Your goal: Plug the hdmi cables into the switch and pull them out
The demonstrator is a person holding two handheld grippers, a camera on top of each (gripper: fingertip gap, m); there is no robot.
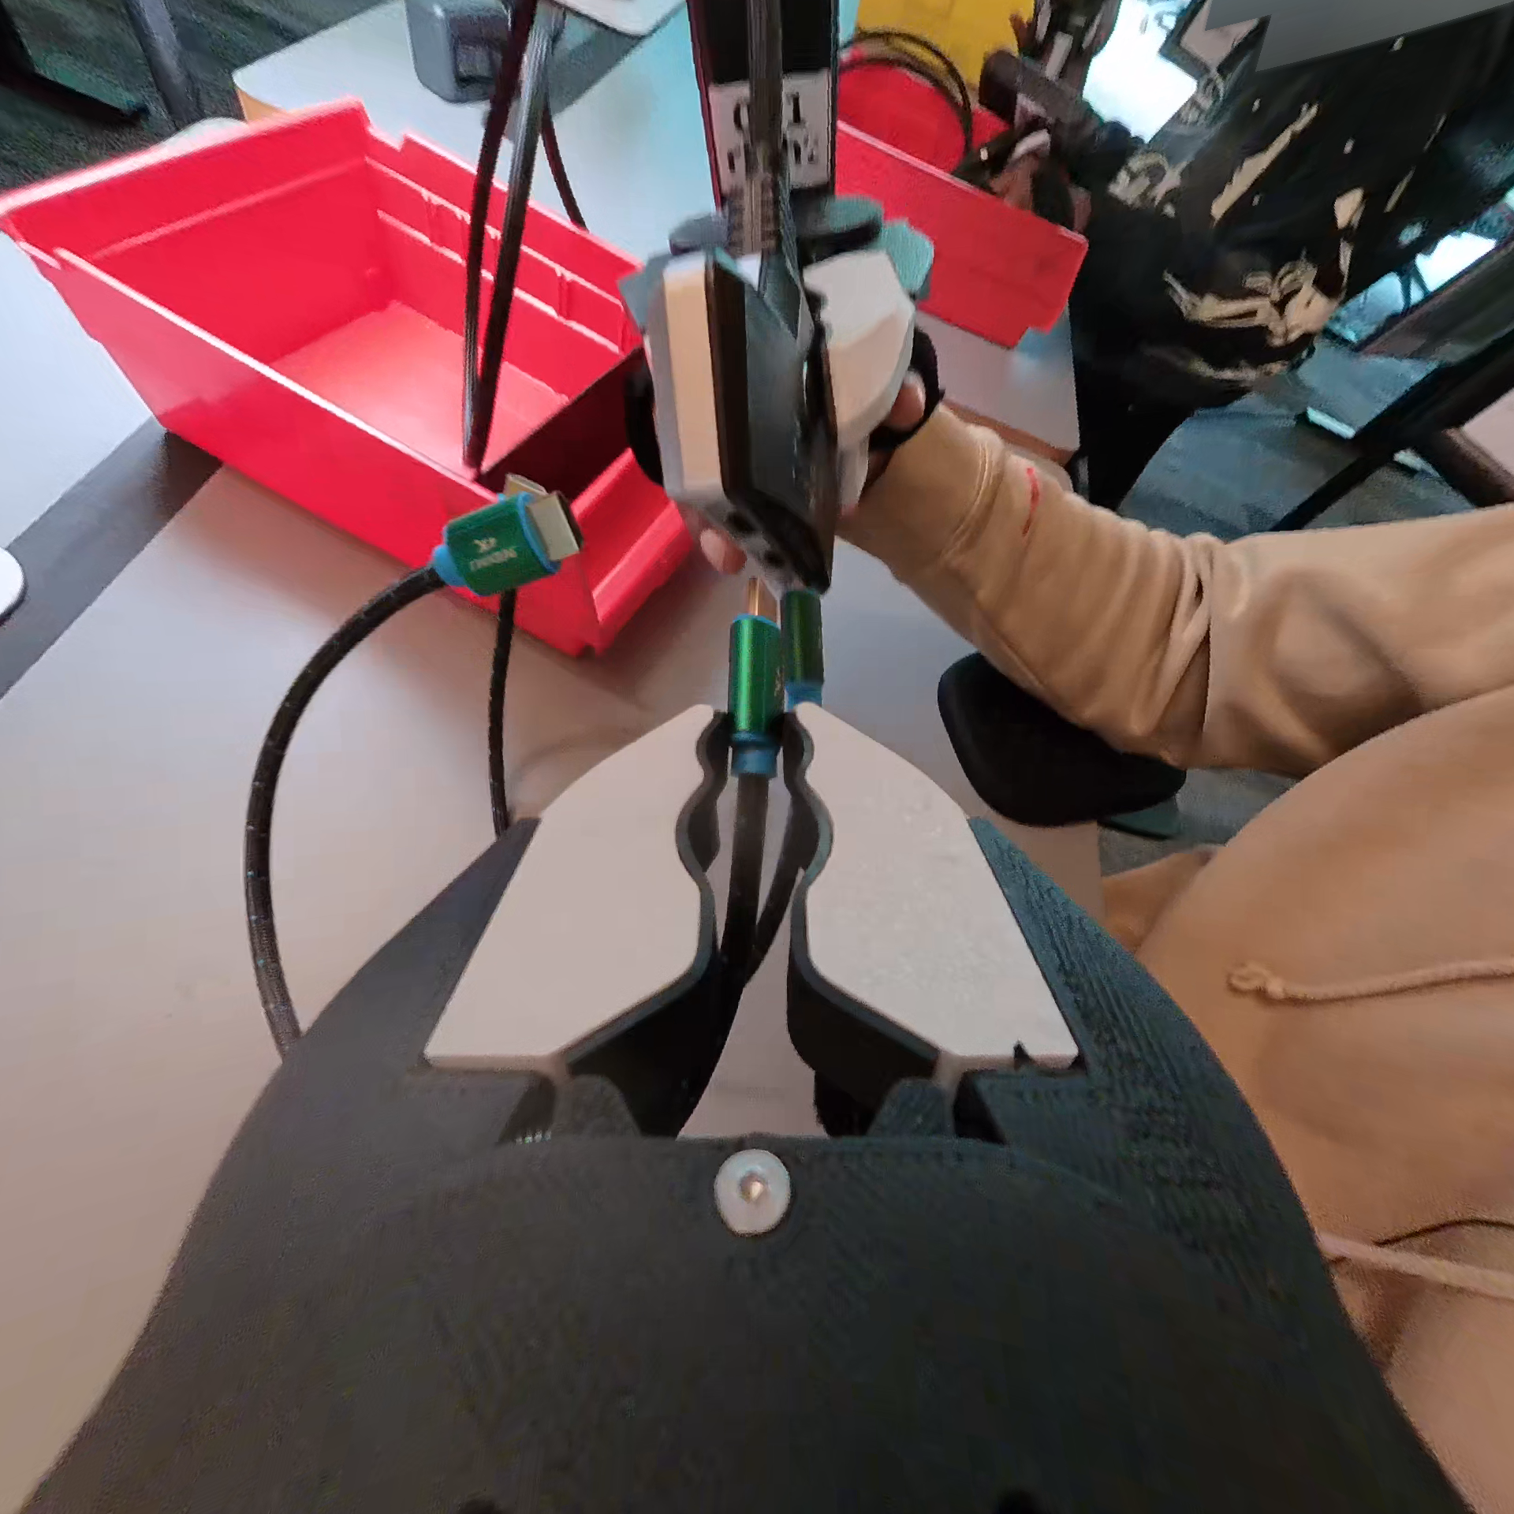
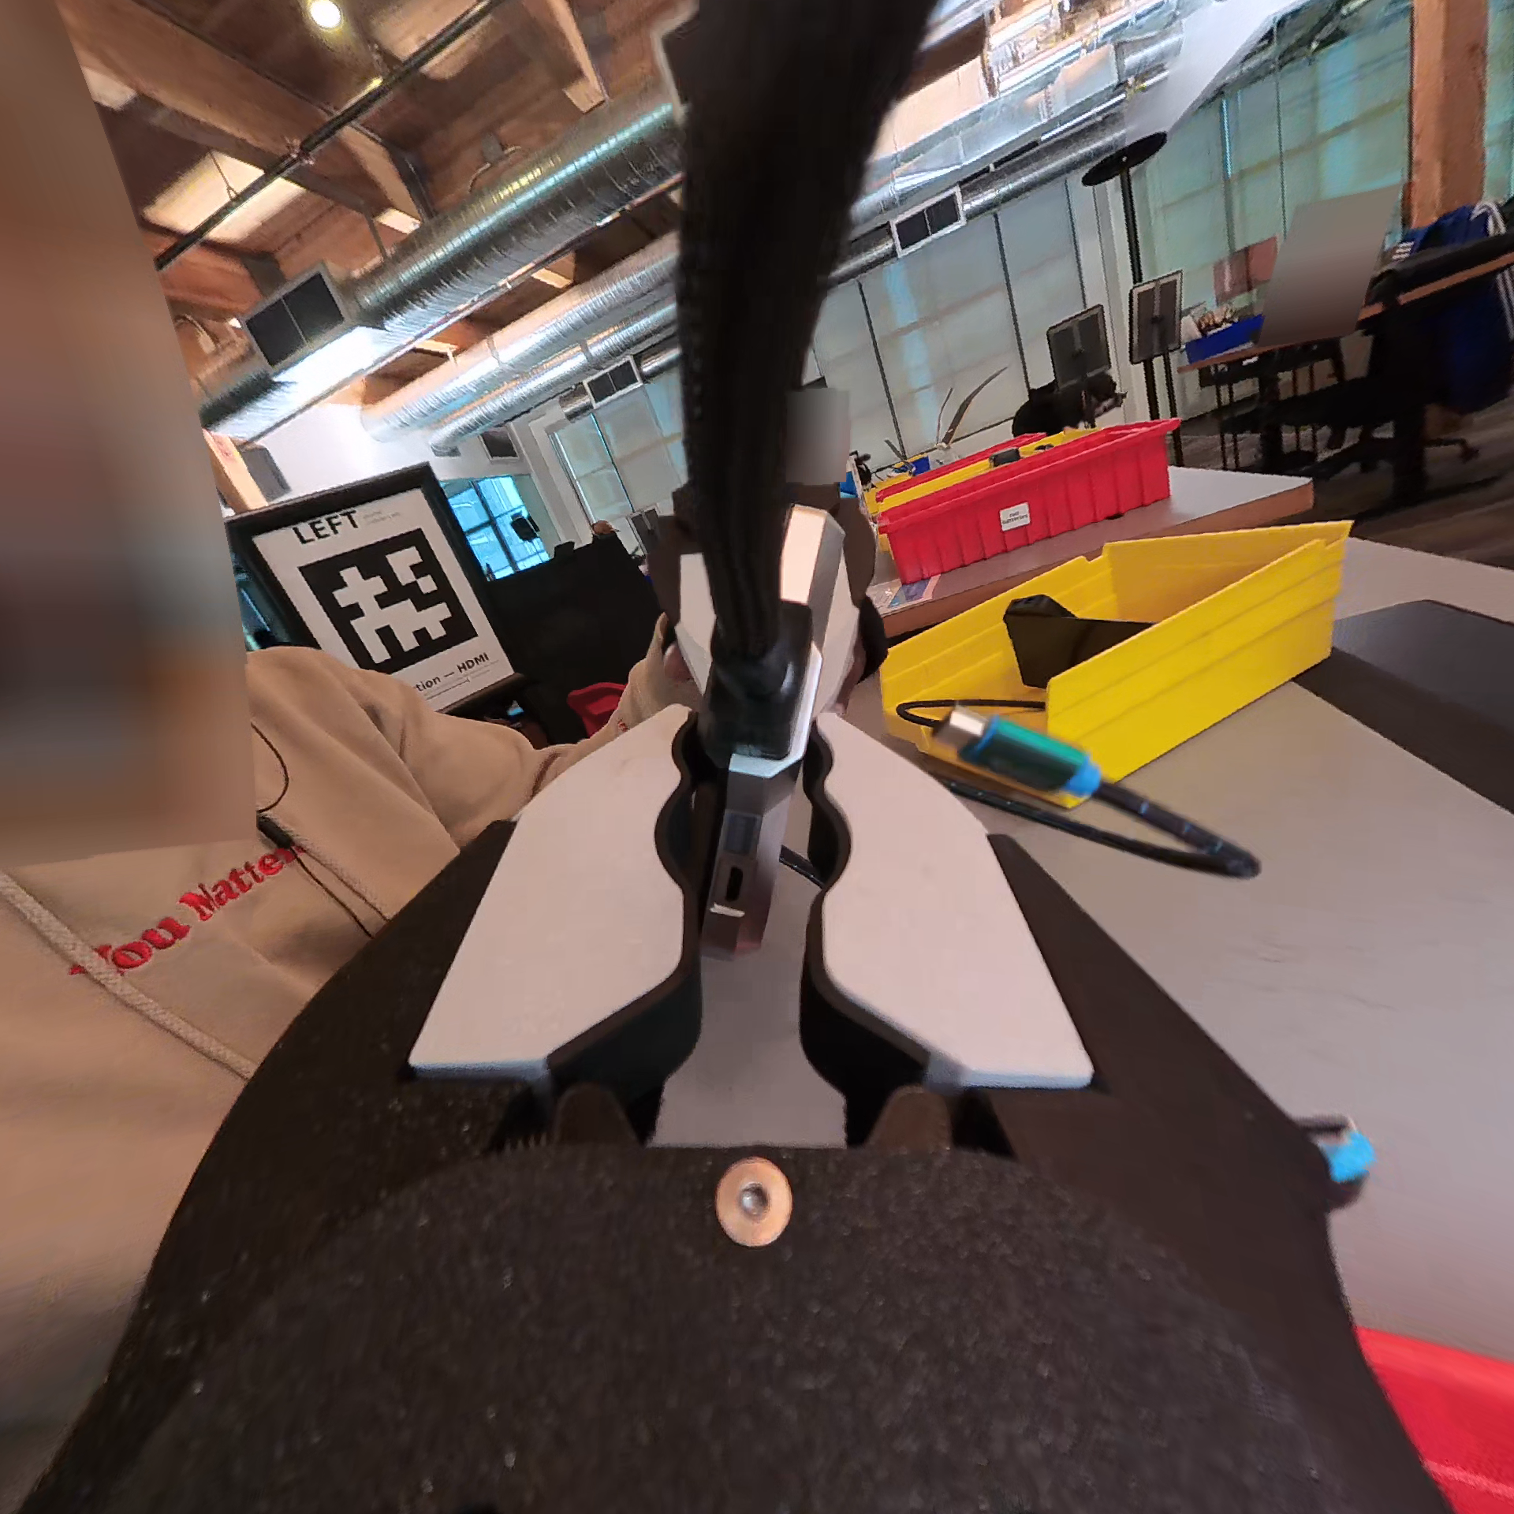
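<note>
Left tool (image 1: 758, 721) gripping green HDMI plug (image 1: 754, 676), right tool (image 2: 750, 737) clamping switch (image 2: 741, 860)

A white sign (image 2: 373, 598) at nine o'clock has printed words. So do a sweater (image 2: 188, 909) and a green plug (image 1: 500, 545).

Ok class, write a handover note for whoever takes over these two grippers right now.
Left gripper: shut on a green metal HDMI plug with blue collar, its gold tip just short of the switch.
Right gripper: shut on the flat grey metal switch.
Done: a second green plug looks seated.
Left: seat the held plug, add the third plug, loose by the red plastic bin, then pull all out.
</note>
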